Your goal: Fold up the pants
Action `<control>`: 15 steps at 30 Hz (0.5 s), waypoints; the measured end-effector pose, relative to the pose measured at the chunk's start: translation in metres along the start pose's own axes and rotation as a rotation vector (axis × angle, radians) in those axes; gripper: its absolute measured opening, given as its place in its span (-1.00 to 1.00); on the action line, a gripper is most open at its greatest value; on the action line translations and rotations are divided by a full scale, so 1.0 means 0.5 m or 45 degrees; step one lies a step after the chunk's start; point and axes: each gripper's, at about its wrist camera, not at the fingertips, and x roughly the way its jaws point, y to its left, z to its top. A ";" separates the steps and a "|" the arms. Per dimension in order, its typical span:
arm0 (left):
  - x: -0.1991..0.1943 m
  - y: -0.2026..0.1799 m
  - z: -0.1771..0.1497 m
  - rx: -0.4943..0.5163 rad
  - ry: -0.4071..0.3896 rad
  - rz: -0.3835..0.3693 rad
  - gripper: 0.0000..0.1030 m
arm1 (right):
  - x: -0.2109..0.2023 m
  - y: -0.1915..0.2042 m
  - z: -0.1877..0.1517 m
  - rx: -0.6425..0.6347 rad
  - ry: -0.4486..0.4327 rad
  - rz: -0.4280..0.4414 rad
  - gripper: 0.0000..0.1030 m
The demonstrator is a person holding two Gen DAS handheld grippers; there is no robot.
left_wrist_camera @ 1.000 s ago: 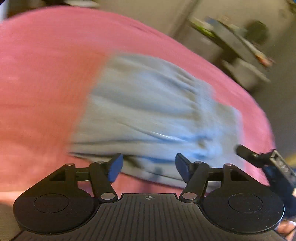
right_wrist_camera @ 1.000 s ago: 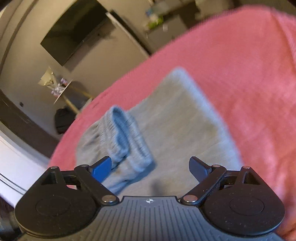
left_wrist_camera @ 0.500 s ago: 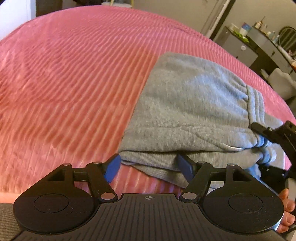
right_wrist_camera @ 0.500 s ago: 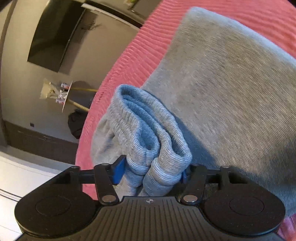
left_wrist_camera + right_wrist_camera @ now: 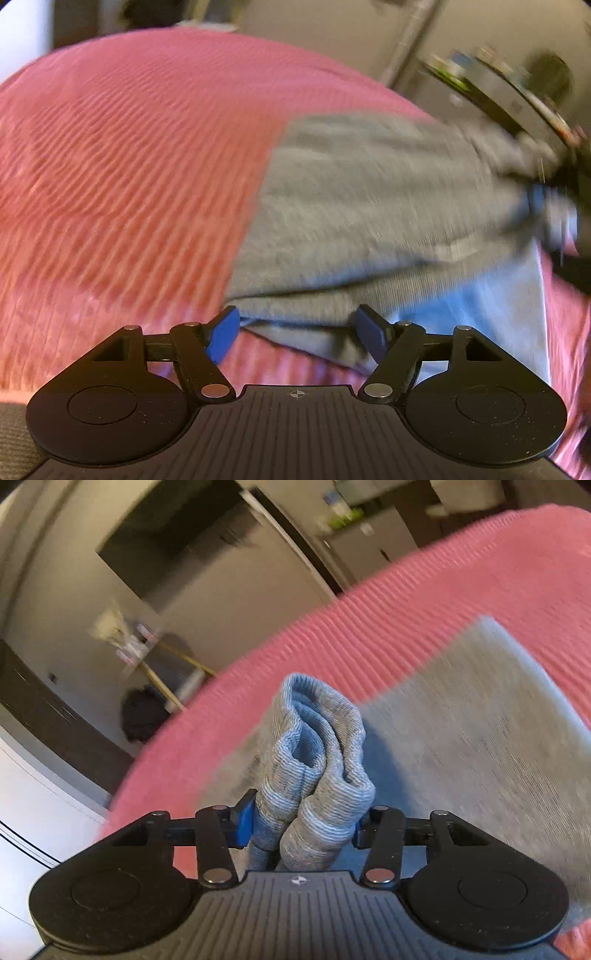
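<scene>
Grey pants (image 5: 369,206) lie part-folded on the pink bed (image 5: 129,166). Right tongs (image 5: 301,821) clamp their bunched cuffs; left tongs (image 5: 297,330) gape at the near fold, gripping nothing. Carry the cuffs across level, keeping edges aligned.

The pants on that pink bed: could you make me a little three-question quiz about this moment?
1. True or false: the right gripper is shut on the pants.
2. The left gripper is: A) open, B) shut on cloth.
3. What colour is the bedspread?

Key: 1 true; 2 A; 3 pink.
</scene>
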 end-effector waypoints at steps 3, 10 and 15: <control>0.013 -0.029 -0.010 0.111 0.018 0.064 0.45 | -0.032 0.030 0.030 0.003 -0.070 0.060 -0.15; 0.044 0.030 0.012 -0.183 0.087 0.152 0.40 | -0.113 0.023 0.053 0.024 -0.166 0.138 -0.18; 0.036 0.021 0.007 -0.144 0.077 0.127 0.41 | -0.174 -0.070 0.052 0.078 -0.234 0.081 -0.18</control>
